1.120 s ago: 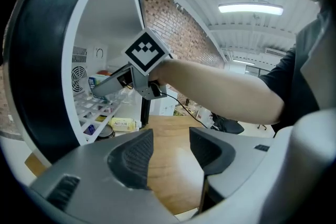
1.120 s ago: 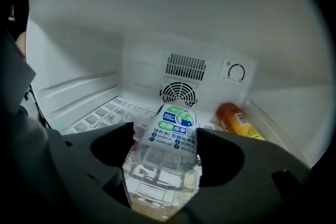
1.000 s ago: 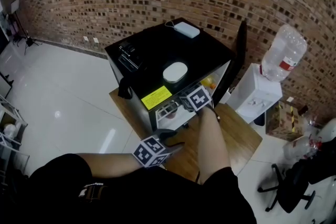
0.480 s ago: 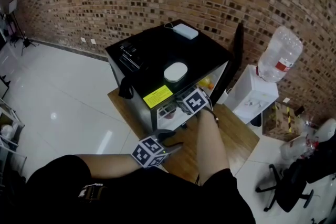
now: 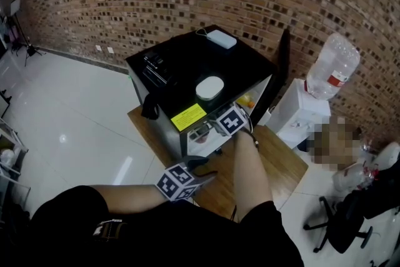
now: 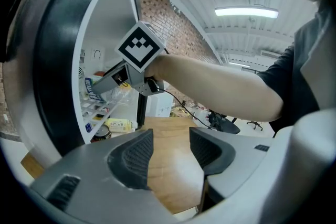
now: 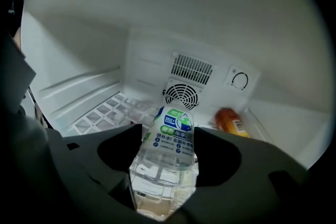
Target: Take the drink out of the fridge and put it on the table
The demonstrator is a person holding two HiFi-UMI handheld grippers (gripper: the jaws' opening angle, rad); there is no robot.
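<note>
Both right gripper (image 7: 168, 135) fingers (image 7: 116, 156), just closing, pinch the drink bottle (image 7: 173, 126) standing upright.

The fridge (image 5: 187, 65) is seen steeply from above, closely ahead of the right gripper (image 7: 168, 136), obliquely beyond the left gripper (image 6: 170, 136).

I read the fridge (image 5: 181, 62) cavity as open at the front. The clear bottle (image 7: 168, 149) stands in the entry path; the orange bottle (image 7: 230, 120) sits behind it at right. The shelf (image 7: 100, 113) left of both is free. The open door (image 5: 286, 65) bounds the right side, beside bare wooden table (image 5: 282, 161).
</note>
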